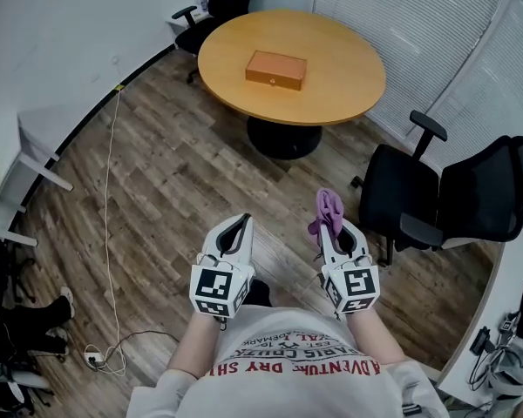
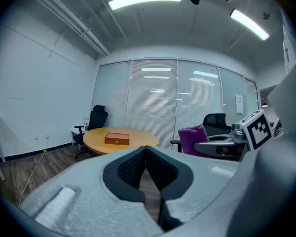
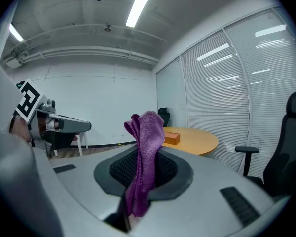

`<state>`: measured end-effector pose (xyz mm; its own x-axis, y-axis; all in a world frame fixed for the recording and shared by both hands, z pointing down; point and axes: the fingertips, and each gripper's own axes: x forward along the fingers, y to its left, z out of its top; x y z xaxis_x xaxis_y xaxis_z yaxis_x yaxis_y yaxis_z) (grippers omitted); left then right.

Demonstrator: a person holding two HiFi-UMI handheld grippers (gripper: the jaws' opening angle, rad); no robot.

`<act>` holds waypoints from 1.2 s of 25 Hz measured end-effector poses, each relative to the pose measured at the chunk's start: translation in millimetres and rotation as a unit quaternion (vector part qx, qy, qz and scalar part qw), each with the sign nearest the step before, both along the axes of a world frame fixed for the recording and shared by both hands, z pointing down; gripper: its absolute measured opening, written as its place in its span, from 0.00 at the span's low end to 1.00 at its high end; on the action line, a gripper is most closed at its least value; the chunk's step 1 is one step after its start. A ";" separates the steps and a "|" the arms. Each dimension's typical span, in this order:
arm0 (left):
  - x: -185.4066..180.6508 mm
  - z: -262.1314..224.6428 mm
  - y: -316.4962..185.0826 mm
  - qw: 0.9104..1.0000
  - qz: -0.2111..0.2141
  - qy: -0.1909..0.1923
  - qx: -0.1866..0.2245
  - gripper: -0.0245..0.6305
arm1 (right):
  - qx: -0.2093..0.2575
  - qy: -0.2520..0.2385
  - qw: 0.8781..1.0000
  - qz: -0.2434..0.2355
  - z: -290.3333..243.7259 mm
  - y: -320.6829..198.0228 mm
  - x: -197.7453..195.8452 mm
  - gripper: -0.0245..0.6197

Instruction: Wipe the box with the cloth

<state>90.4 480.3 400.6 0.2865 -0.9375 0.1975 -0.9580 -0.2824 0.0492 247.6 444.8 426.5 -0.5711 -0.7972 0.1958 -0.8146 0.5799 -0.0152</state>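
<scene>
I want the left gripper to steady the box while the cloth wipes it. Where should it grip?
Probably the left short end of the box, pinched across its narrower width, approaching low from the left. It lies flat on the table, which leaves the top free for the cloth in the right gripper. The left gripper is shut: open it first.

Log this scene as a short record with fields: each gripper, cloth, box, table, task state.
left gripper: shut, nothing between the jaws
right gripper: shut on the cloth
cloth: purple, upright between the right jaws, top sticking out past them
box: orange-brown, lid closed, lying on the table, apart from both grippers
table: round, wooden top, across the floor from the person
task state: cloth in hand, box not yet touched
</scene>
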 end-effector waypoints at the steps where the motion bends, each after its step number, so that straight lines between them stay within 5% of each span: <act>1: -9.6 -1.6 -10.4 1.000 0.002 0.001 0.000 0.05 | -0.001 0.002 1.000 0.005 -1.0 -9.7 -8.0 0.14; 14: -145.7 -16.9 -114.1 1.000 0.011 0.014 -0.007 0.05 | -0.020 0.009 0.999 0.035 -13.3 -106.3 -125.5 0.14; 30: -180.9 -7.7 -190.9 1.000 0.018 0.014 -0.015 0.05 | -0.041 -0.002 0.998 0.037 1.1 -192.1 -170.1 0.14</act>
